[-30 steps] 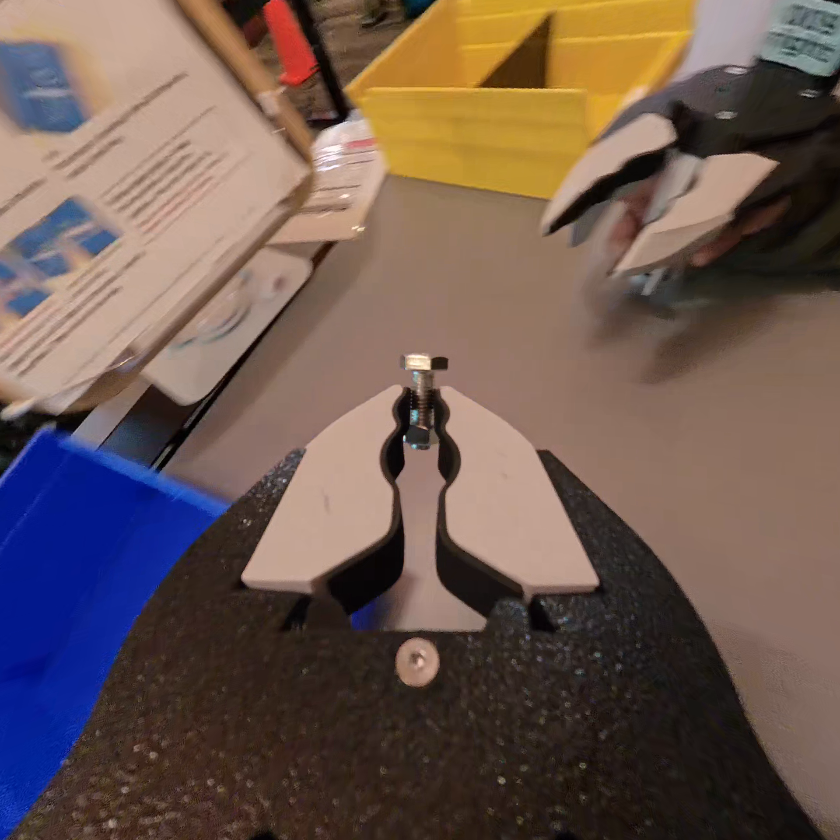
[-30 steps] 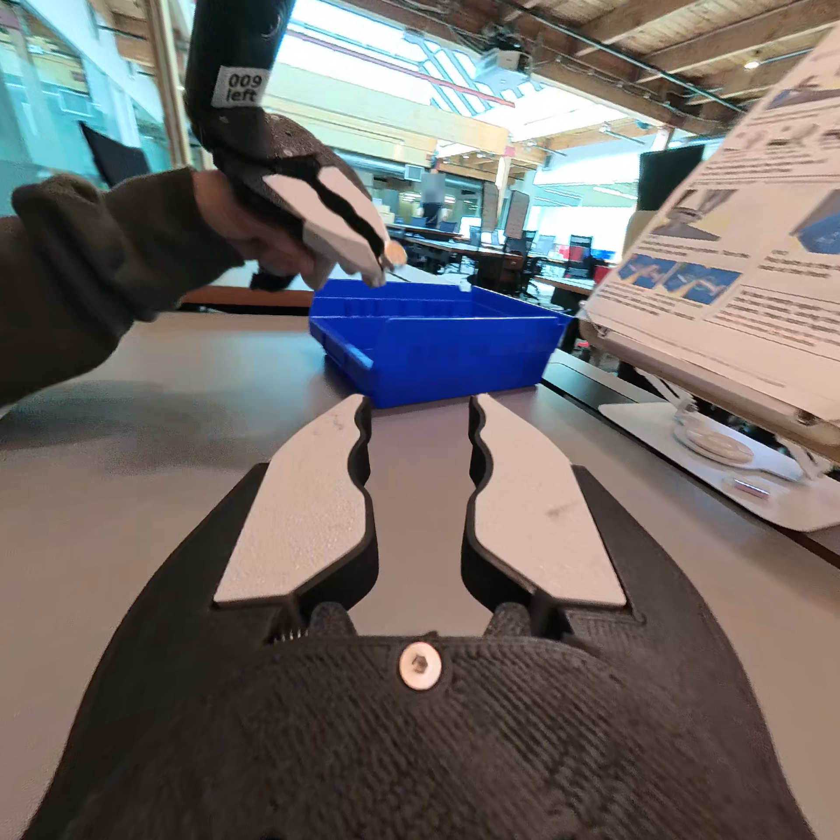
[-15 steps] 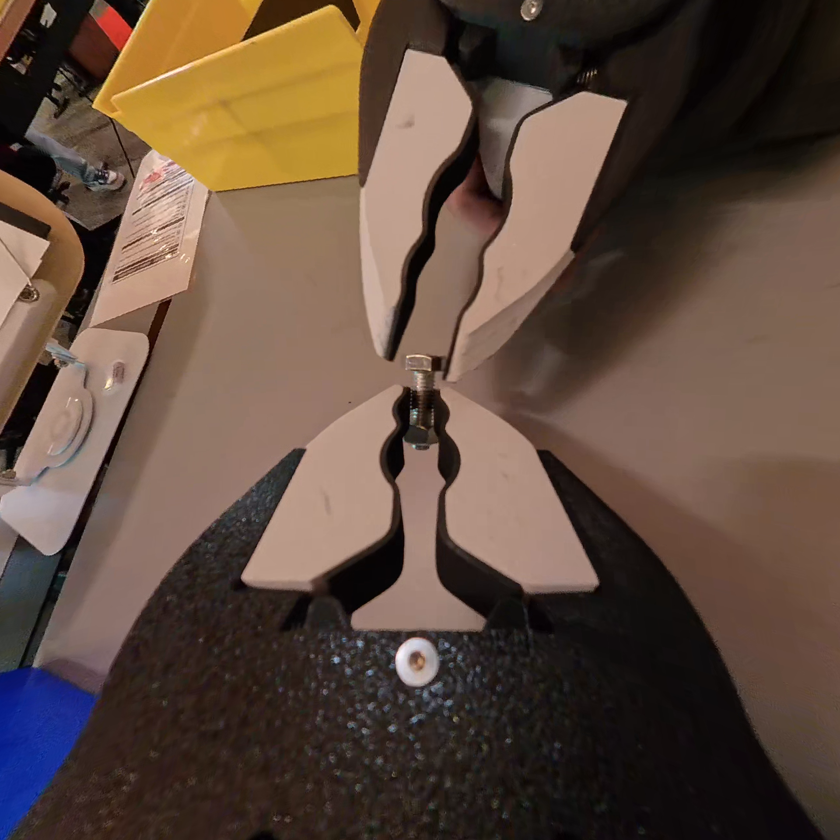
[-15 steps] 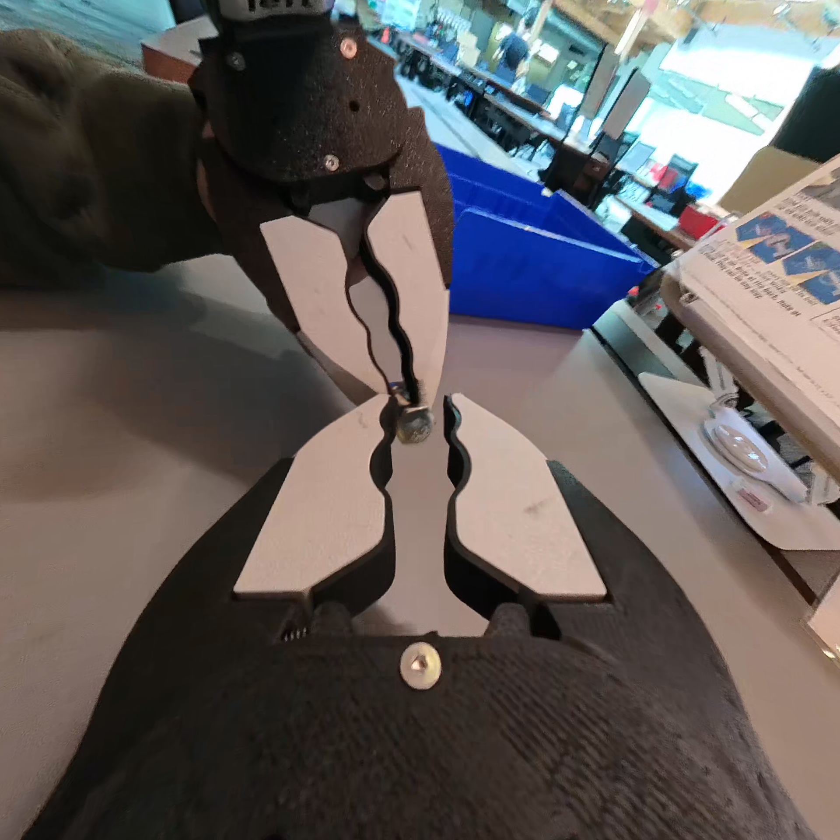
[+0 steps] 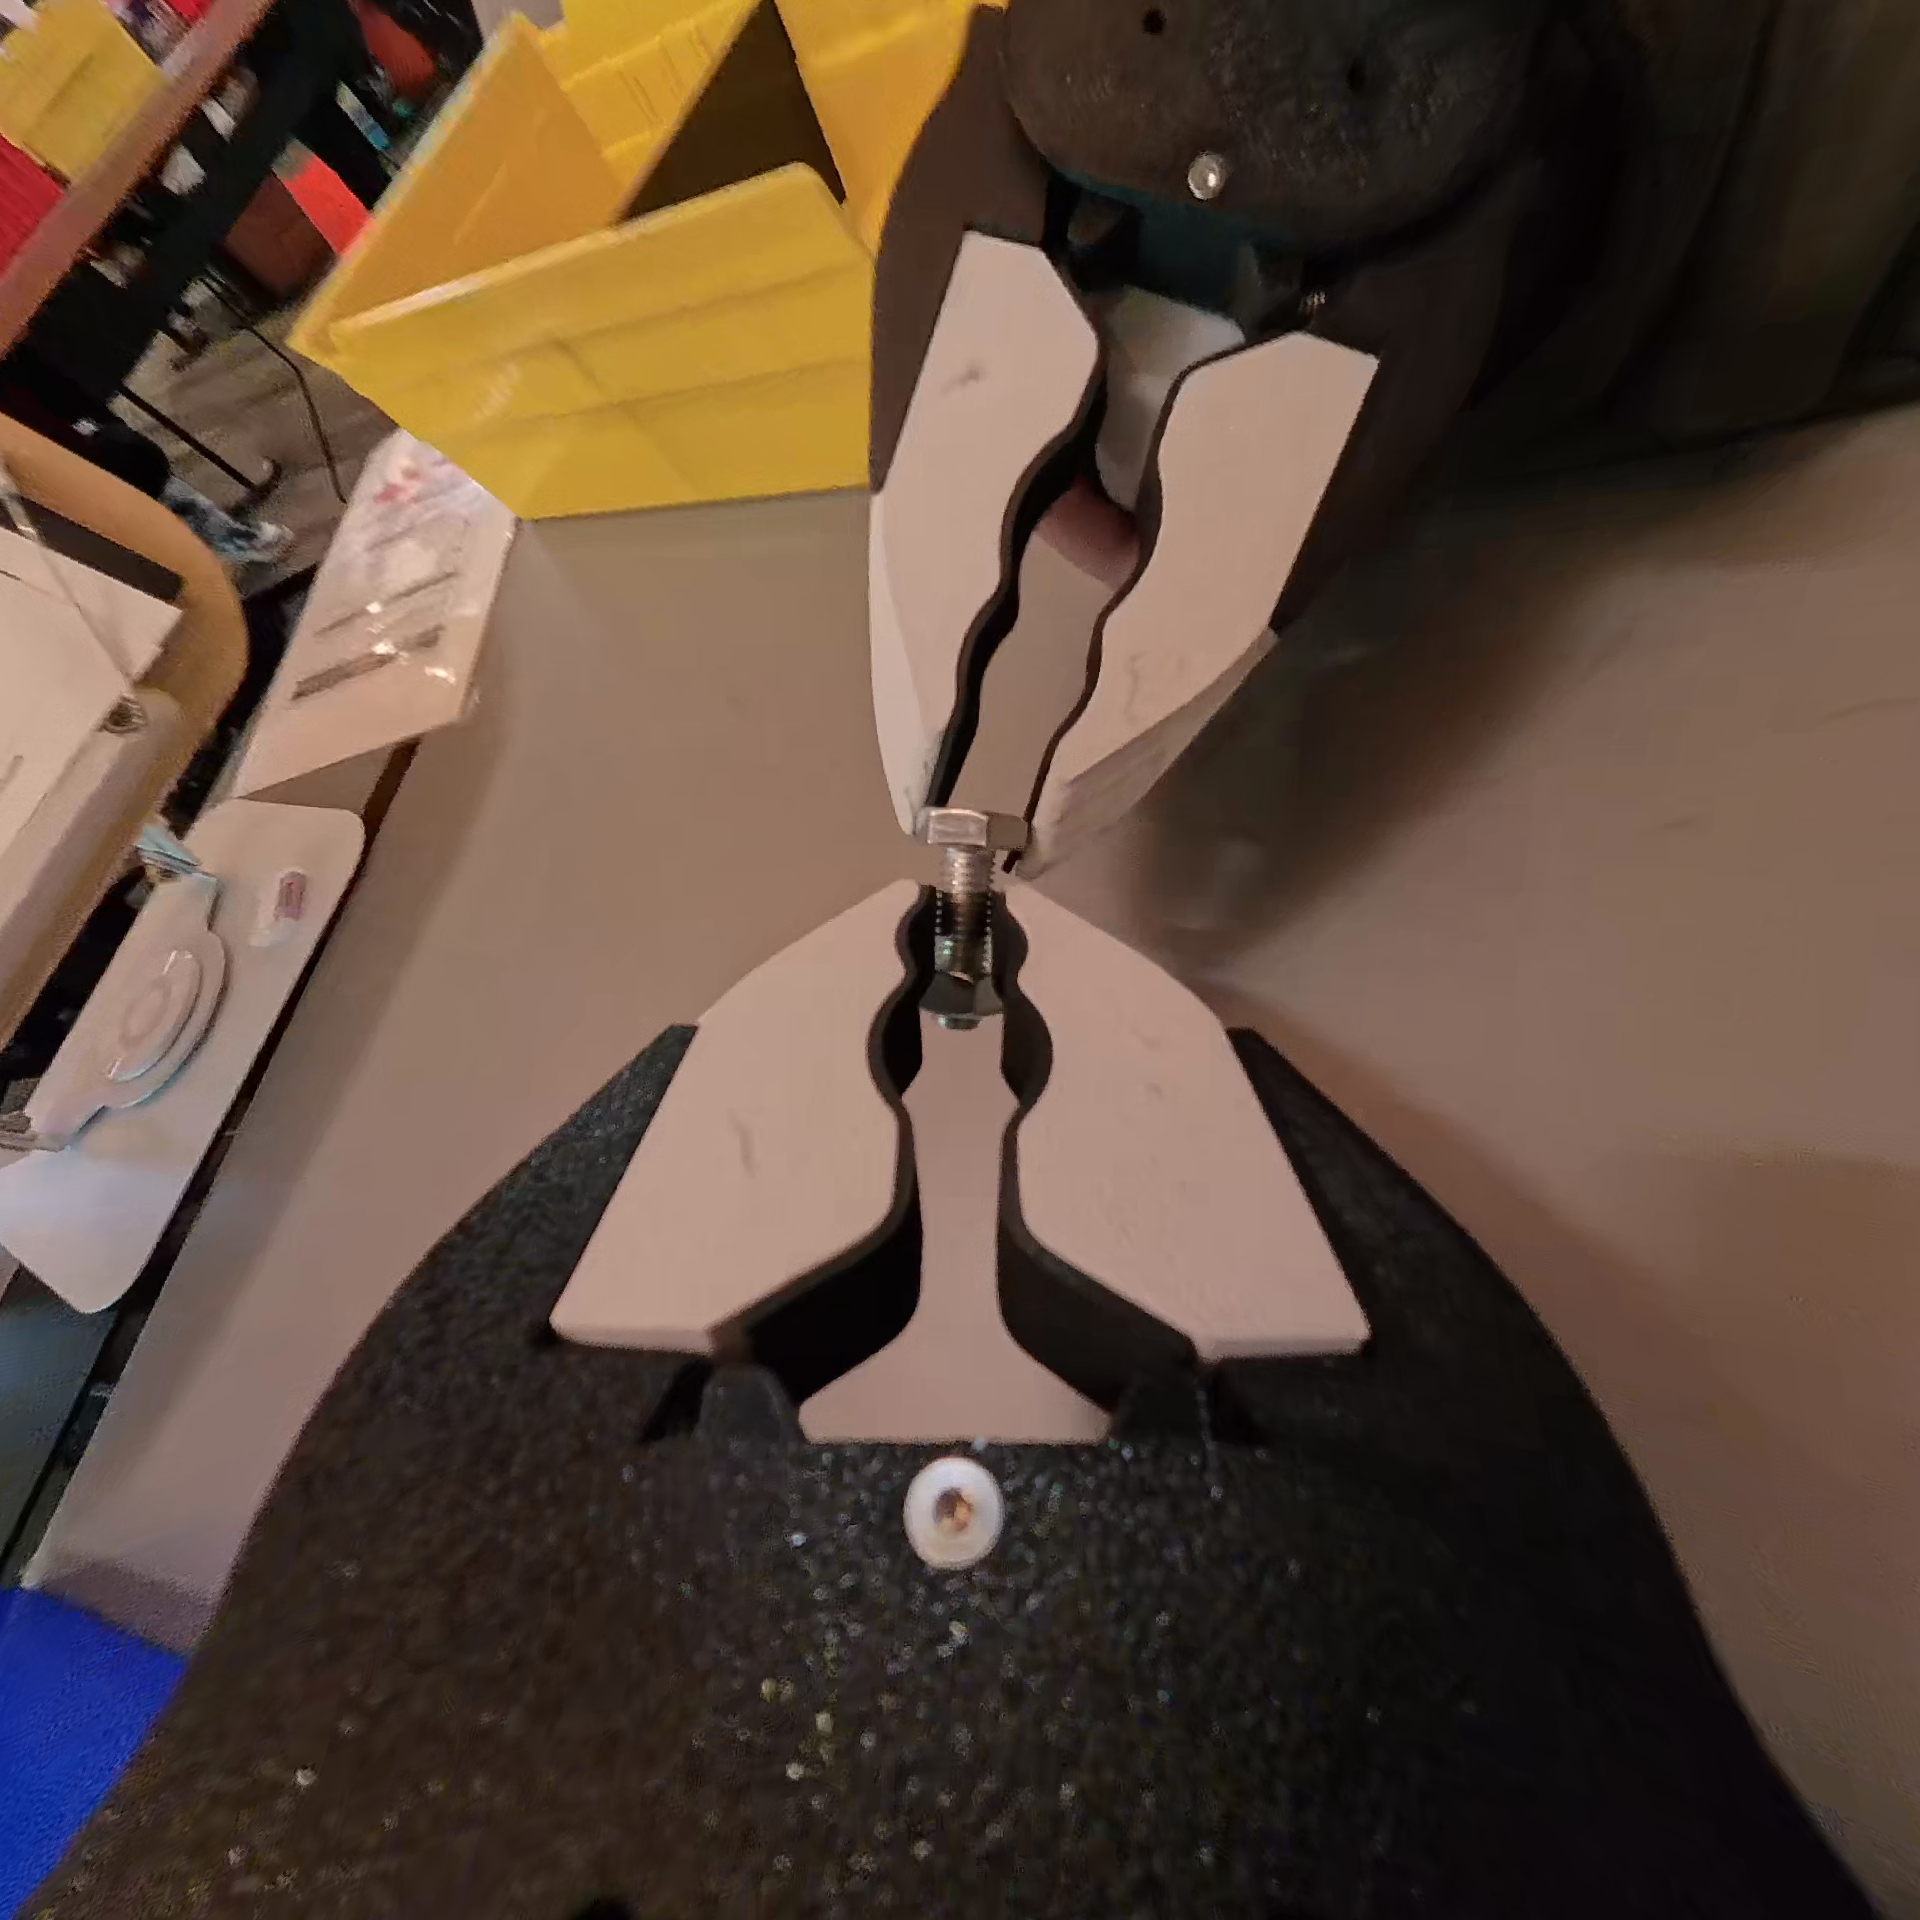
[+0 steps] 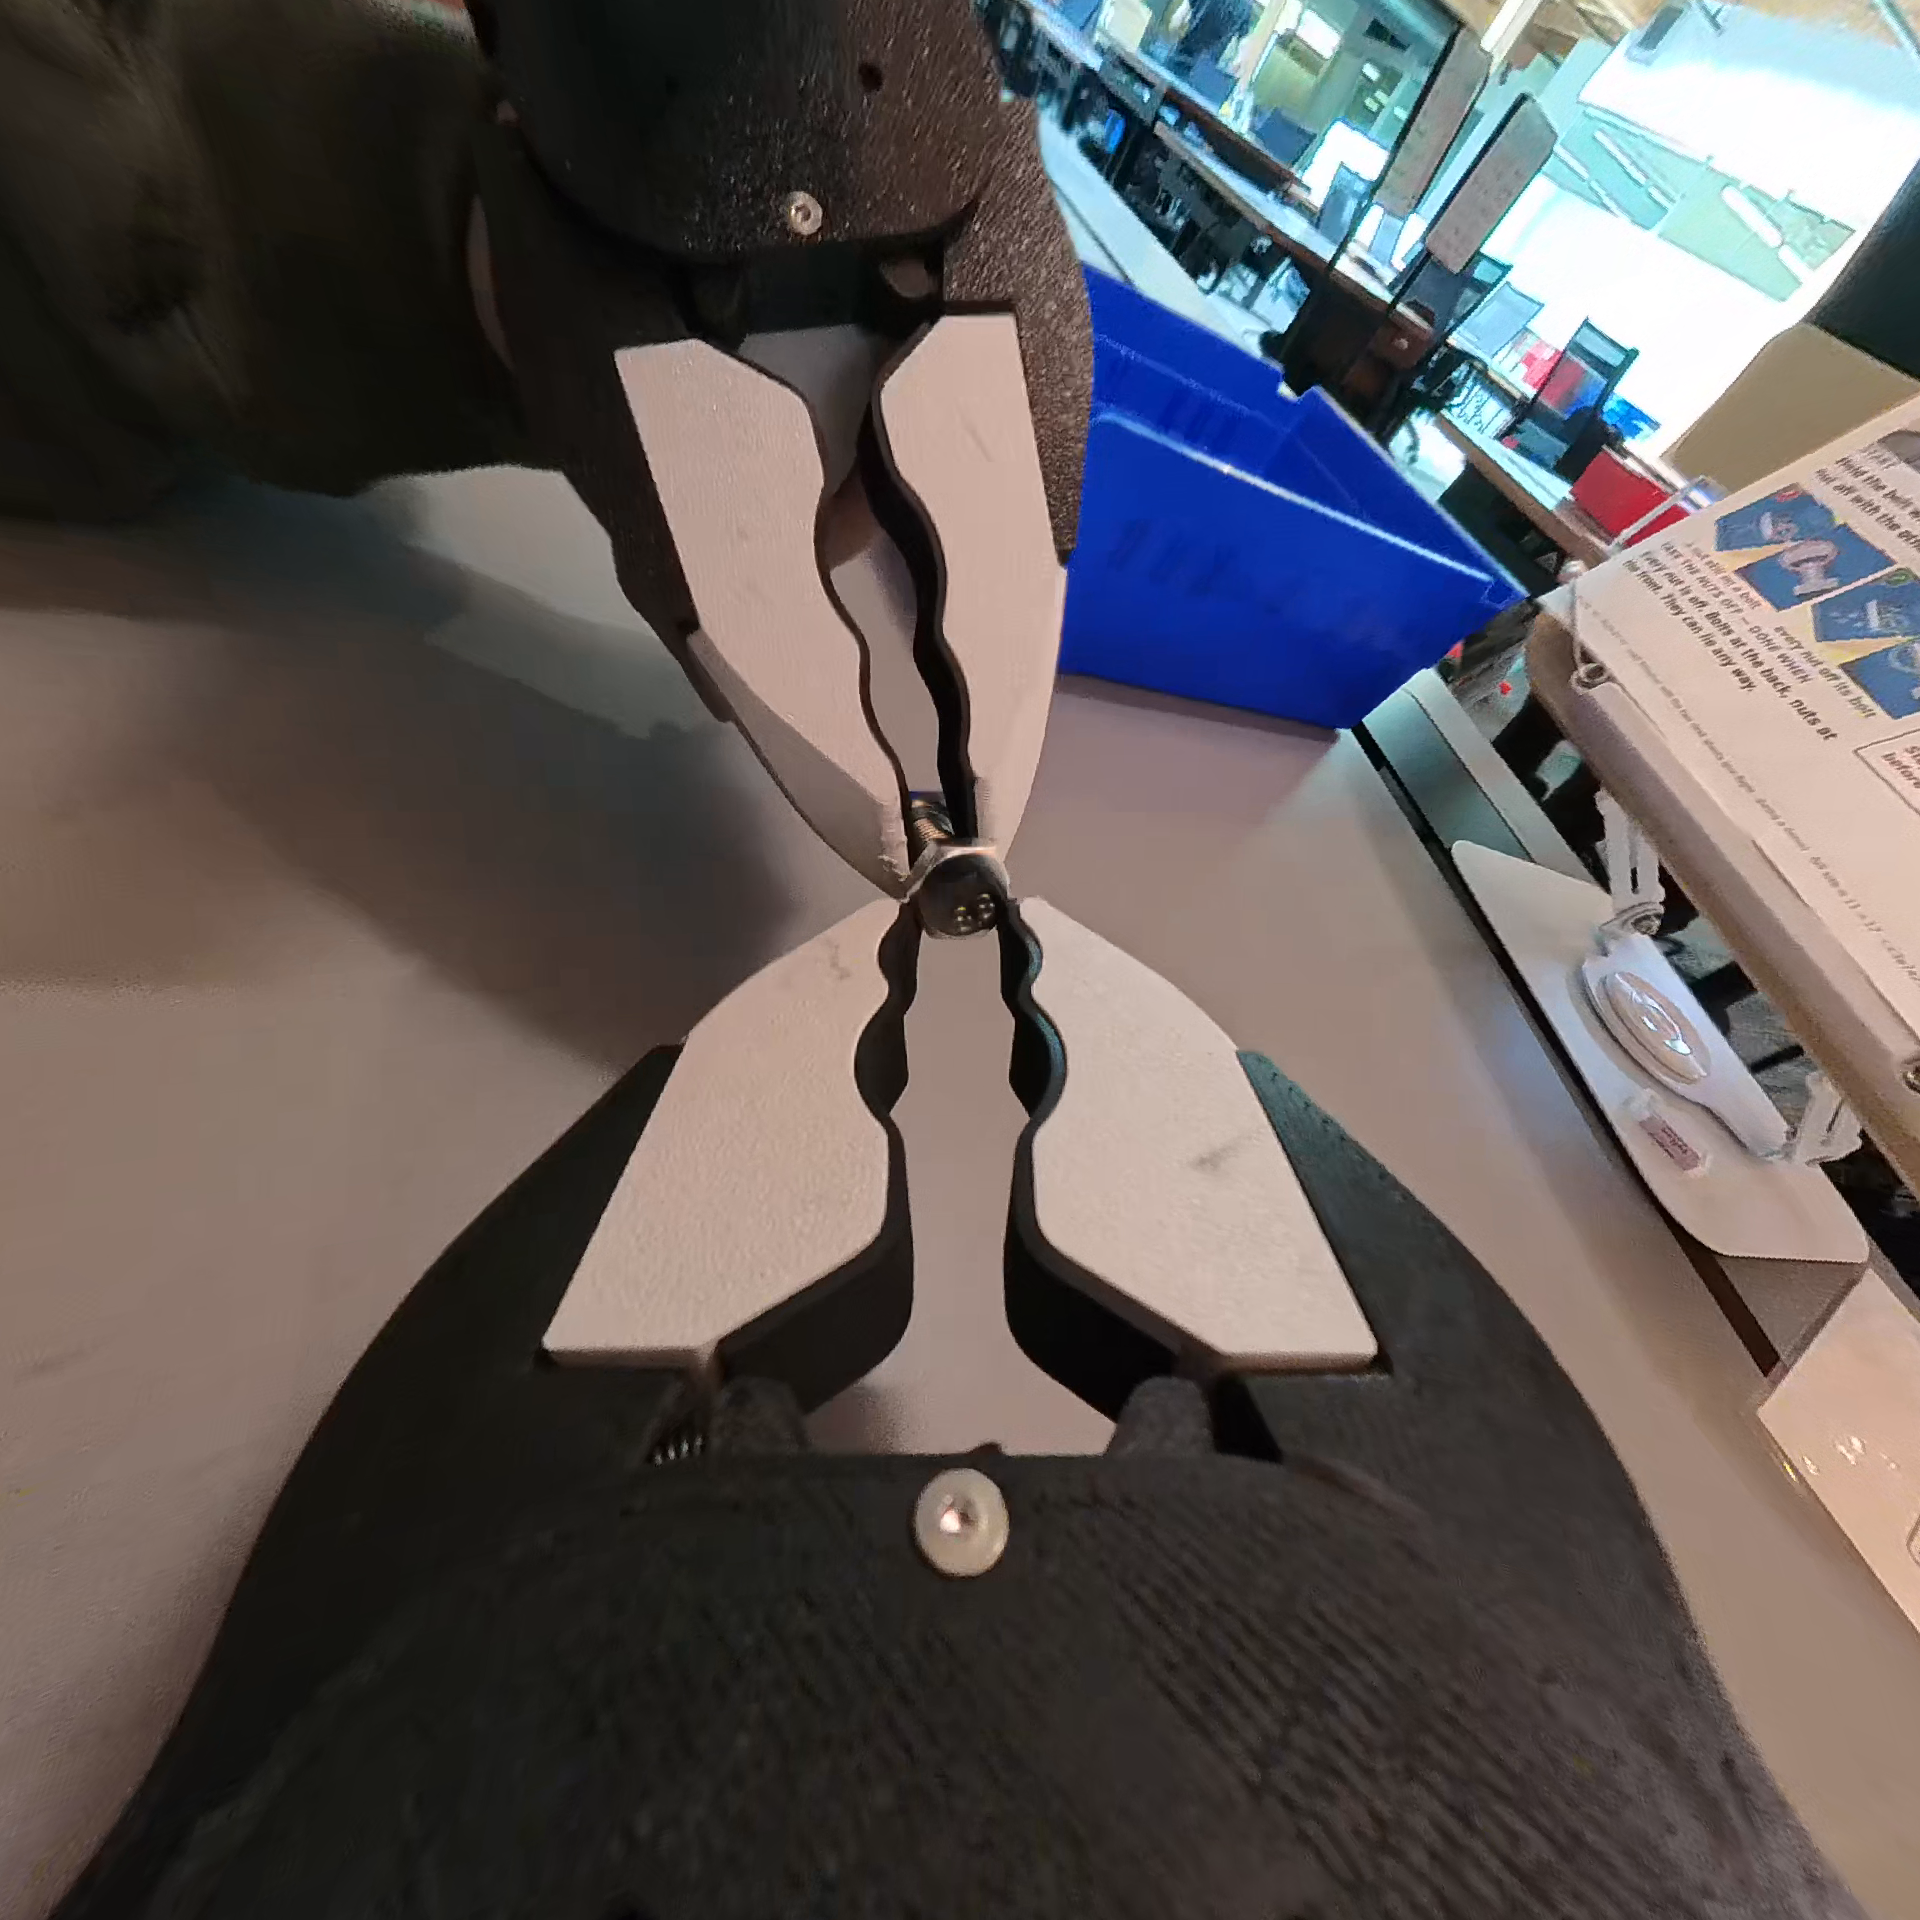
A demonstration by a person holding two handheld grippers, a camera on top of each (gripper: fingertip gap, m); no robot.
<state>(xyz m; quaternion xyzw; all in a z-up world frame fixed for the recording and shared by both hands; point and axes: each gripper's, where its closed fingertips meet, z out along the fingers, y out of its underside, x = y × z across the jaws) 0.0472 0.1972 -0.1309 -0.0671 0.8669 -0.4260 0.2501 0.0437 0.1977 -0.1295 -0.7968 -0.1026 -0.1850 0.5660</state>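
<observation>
Left wrist view shows your left claw (image 5: 961, 935) pinched tight on a small steel bolt (image 5: 966, 914), gripping the threaded shank with a nut (image 5: 958, 1000) sitting just behind the tips and the hex head poking out in front. Facing it tip to tip, your right claw (image 5: 977, 805) comes in from above in the picture, its tips closed in on either side of that hex head; only this view shows a yellow bin (image 5: 623, 343) behind it on the grey counter (image 5: 665, 727), and a clear bag of papers (image 5: 384, 613) at the left edge. Right wrist view gives you the other side: your right claw (image 6: 961, 920) has its tips against the bolt (image 6: 961, 904) head, narrowed to just the head's width, though you cannot tell from either picture how firmly it bites. Your left claw (image 6: 940, 831) reaches in from above, clamped on the shank. This view alone shows the blue bin (image 6: 1247, 561) behind on the counter (image 6: 312, 935) and a printed instruction sheet (image 6: 1766, 644) propped at the right.
</observation>
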